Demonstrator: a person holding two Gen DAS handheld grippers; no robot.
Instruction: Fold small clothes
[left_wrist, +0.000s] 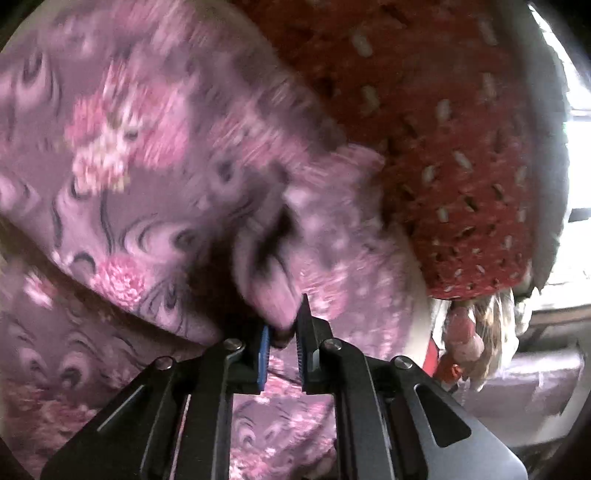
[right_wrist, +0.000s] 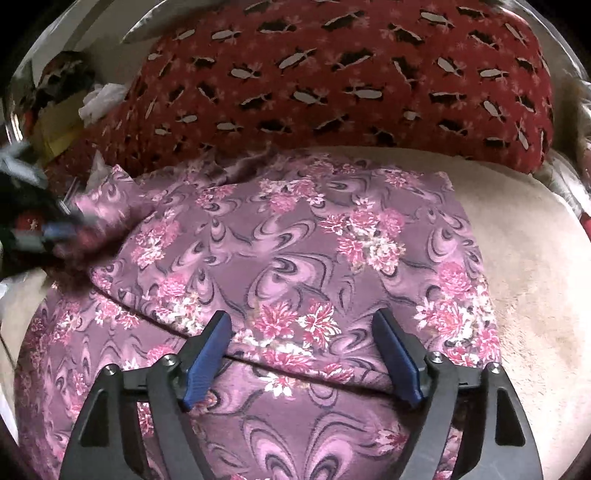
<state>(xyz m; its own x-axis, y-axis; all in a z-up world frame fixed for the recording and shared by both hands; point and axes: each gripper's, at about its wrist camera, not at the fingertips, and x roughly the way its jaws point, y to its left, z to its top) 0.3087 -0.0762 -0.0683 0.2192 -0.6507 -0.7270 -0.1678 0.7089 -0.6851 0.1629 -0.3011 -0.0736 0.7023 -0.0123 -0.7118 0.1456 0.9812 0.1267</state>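
Bare cream bedding (right_wrist: 524, 258) lies open right of the floral garment (right_wrist: 295, 240); a red pillow (right_wrist: 332, 74) blocks behind.

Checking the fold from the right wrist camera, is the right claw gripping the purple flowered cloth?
No, the right claw stands wide open above the purple flowered cloth, with neither pad pressing on it.

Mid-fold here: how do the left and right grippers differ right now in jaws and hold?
The left gripper has its jaws shut on a bunch of the purple floral garment; the right gripper has its jaws wide apart and grips nothing. The left one lifts cloth off the surface at the garment's edge; the right one hangs over the flat folded part. Both have blue pads and point down at the same garment.
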